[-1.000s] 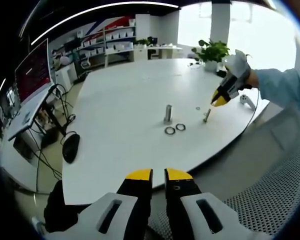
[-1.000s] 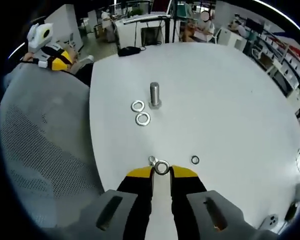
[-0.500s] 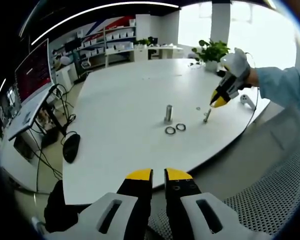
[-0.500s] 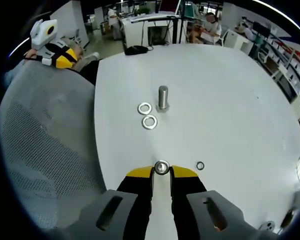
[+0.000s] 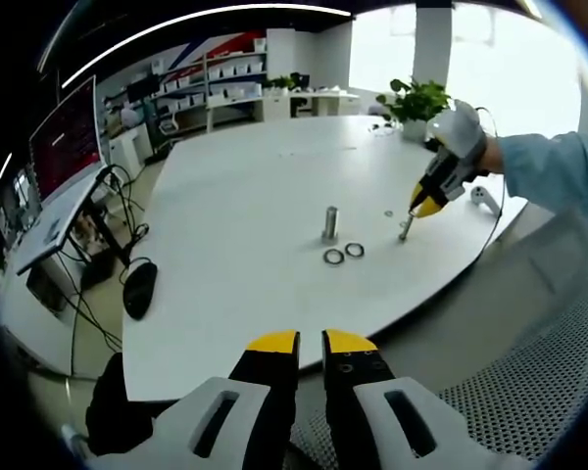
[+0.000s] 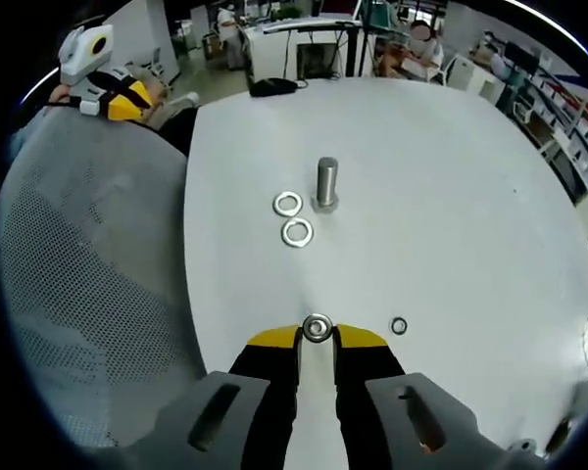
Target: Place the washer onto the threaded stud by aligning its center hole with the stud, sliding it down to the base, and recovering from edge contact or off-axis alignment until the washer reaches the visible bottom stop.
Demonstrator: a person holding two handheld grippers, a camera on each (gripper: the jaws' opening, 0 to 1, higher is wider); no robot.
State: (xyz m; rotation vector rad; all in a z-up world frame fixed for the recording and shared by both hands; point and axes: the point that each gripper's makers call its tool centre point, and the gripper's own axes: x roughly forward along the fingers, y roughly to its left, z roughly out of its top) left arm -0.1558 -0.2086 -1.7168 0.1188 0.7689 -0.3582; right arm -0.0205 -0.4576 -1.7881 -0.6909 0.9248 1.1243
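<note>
My right gripper [image 6: 317,335] pinches a washer [image 6: 317,327] edgewise at the fingertips, well short of the stud [image 6: 325,184]. Left gripper [image 5: 310,345] is closed, empty. Risk: thin grip slips, or washer arrives tilted and catches the threads.

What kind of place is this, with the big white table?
Probably an open-plan office or lab: a large white round table, white shelving with storage boxes, a red-lit monitor screen and a green potted plant.
</note>
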